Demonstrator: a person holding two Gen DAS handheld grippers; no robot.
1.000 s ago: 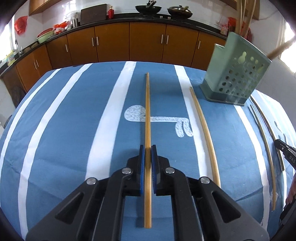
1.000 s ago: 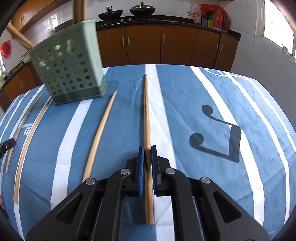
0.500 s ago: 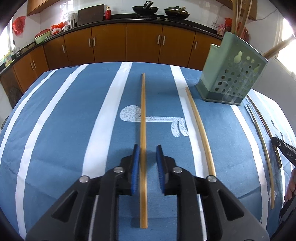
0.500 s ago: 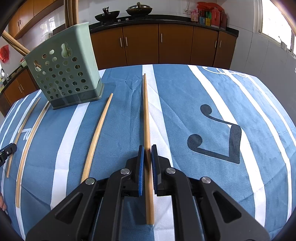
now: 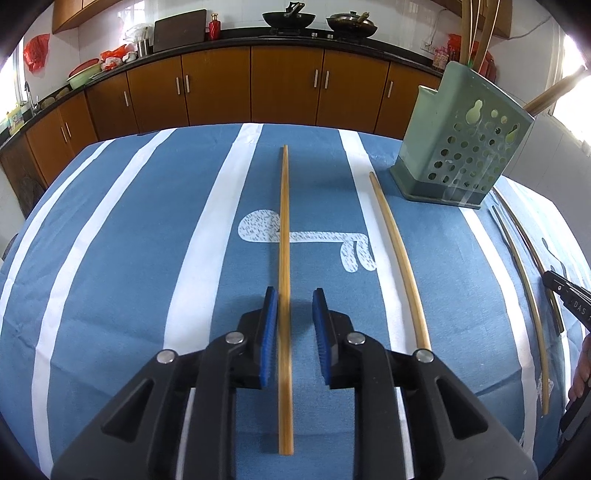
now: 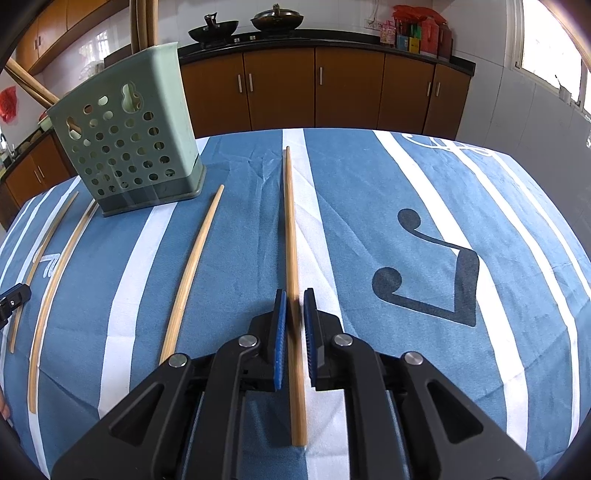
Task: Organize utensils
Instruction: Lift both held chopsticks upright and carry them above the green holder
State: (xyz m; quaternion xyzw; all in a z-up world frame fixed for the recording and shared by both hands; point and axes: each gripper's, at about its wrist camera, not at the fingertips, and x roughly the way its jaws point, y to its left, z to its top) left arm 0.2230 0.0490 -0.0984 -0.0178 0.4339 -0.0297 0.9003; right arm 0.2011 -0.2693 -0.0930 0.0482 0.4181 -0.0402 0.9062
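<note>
Nearest to us, our left claw (image 5: 293, 306) stands released: its blue pads (image 5: 269, 325) sit apart on either side of a chopstick (image 5: 284, 258), with a clear gap on each side. That chopstick lies flat on the blue striped cloth (image 5: 110, 258) covering the surface, running from the near edge straight toward the far edge.

Our right claw (image 6: 294, 308) has just been opening. A second chopstick (image 6: 291, 240) lies between its pads (image 6: 279, 332), and these stand only slightly apart, with a thin gap on at least one side, so it looks let go. This chopstick lies along a white stripe, pointing toward the far edge.

Between our two claws a paler chopstick (image 6: 195, 258) lies on the cloth, and two thin ones (image 6: 55, 266) lie beside it.

Farther off, toward the far edge, the green perforated utensil holder (image 6: 129, 140) stands upright, with wooden handles (image 6: 144, 22) rising from it.

Beyond the surface we see brown kitchen cabinets (image 5: 288, 85) with two woks (image 5: 290, 18) on top.
</note>
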